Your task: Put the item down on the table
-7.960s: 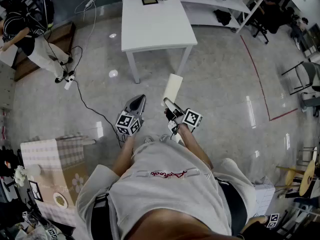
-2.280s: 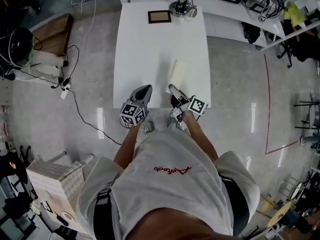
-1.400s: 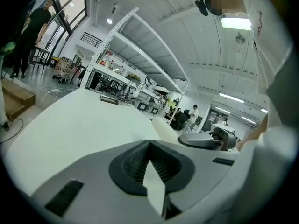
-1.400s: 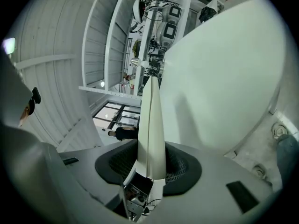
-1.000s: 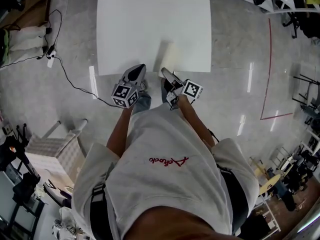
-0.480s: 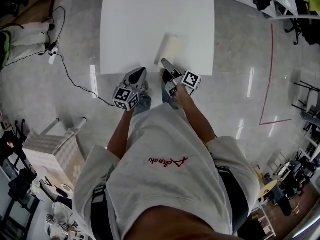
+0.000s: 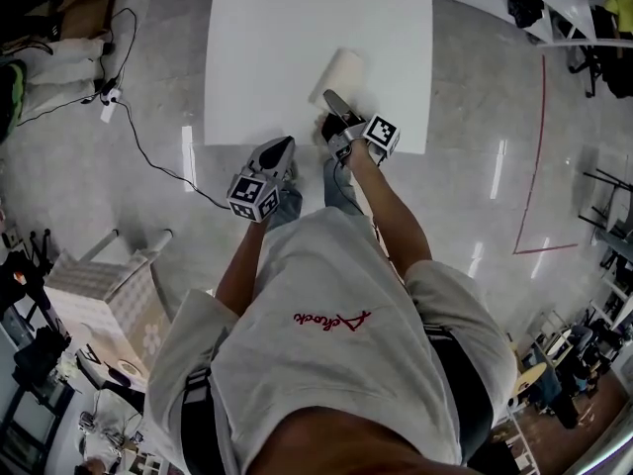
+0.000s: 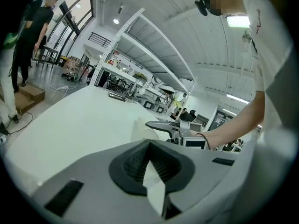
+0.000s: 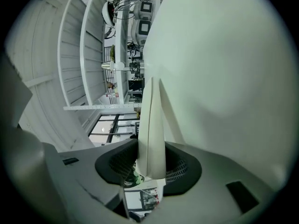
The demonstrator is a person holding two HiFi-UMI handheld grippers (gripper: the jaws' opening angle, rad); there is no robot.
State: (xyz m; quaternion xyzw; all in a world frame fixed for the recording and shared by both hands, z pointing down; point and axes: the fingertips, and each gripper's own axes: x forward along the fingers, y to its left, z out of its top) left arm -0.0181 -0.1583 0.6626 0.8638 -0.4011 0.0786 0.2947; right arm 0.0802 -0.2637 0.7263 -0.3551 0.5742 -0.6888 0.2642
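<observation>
So the right gripper (image 7: 332, 105) has just pushed forward. A second ago it was sitting right at the near edge of the white table (image 7: 277, 28), and now it's reaching out over the top, with the item (image 7: 338, 72) out ahead of it above the tabletop. The item is a pale, flat, cream-coloured slab, maybe a card or a thin pad. The jaws are partway closed and clamped on its near end, and the grip hasn't loosened at all. The right gripper view shows it edge-on between the pads, with the table filling one side of the picture, so it's close to the surface. Honestly I can't tell from these angles if the far end is touching down yet. The left gripper (image 7: 283, 146) hangs back at the table's near edge, jaws together with nothing in them. I'd say the carry is basically done and what's left is lowering the item flat and letting go.
</observation>
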